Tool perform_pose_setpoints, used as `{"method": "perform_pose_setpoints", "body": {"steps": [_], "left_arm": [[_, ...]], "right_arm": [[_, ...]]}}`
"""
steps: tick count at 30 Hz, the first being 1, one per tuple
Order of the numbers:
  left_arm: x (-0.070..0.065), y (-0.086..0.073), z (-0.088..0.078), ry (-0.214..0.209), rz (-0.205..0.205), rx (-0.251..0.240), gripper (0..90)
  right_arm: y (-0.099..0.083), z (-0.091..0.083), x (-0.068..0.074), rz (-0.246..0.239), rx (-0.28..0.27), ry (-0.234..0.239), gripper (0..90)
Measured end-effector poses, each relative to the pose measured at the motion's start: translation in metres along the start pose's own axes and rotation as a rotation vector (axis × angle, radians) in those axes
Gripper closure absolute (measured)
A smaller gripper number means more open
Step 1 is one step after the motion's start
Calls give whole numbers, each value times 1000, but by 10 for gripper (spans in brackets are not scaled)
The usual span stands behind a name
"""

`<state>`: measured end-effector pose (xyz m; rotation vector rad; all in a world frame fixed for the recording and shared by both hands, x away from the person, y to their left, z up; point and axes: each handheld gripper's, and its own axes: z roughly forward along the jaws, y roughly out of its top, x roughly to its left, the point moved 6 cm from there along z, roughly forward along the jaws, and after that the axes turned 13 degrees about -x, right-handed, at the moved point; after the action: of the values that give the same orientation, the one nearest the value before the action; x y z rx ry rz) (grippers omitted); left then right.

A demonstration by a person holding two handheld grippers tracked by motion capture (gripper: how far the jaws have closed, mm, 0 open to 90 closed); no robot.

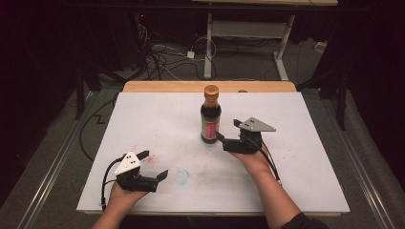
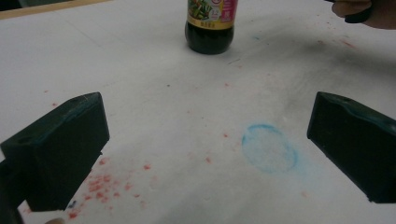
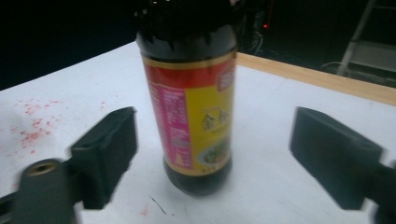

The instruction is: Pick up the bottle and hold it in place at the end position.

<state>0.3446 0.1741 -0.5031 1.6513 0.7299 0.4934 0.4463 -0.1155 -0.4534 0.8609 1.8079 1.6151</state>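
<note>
Both tongs stand wide with nothing held. Right tongs [image 1: 225, 132] point at the foot of the sauce bottle [image 1: 210, 114], which stands upright toward the back of the white board [image 1: 286, 181]; in the right gripper view the bottle [image 3: 191, 116] sits between the spread jaws, just ahead of them, with gaps on both sides. Left tongs [image 1: 153, 164] rest near the front edge, well apart from the bottle, with a blue ring mark [image 1: 182, 176] just beside them. Red specks [image 2: 100, 184] lie by the left jaw. Label colours, pink and yellow, read clearly up close.
</note>
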Motion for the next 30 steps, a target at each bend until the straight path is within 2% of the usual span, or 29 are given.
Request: {"method": "perform_pose_setpoints", "body": {"steps": [3, 5, 6, 9, 12, 16, 17, 18, 21, 30], "left_arm": [[-4, 4, 5, -8, 3, 0, 0], [-5, 7, 9, -15, -3, 5, 0], [-5, 9, 12, -15, -2, 6, 0], [-7, 13, 20, -11, 16, 0, 0], [-10, 19, 31, -22, 19, -11, 0], [-12, 24, 49, -39, 28, -1, 0], [-11, 25, 52, -41, 24, 4, 0], [-11, 26, 56, -48, 17, 11, 0], [-10, 29, 67, -62, 10, 14, 0], [-4, 36, 99, -80, -8, 27, 9]], "right_arm": [[-1, -7, -4, -1, 8, -12, 263], [-3, -13, -5, -6, 13, -5, 335], [-3, -13, -5, -6, 13, -5, 335], [-2, -18, -4, -16, 16, 8, 430], [-1, -22, -4, -21, 9, 26, 545], [0, -24, -1, -24, 13, 55, 698], [1, -25, 0, -27, 13, 62, 772], [1, -25, 0, -27, 13, 62, 772], [3, -28, -1, -34, 2, 74, 894], [10, -34, -5, -34, -17, 73, 900]]}}
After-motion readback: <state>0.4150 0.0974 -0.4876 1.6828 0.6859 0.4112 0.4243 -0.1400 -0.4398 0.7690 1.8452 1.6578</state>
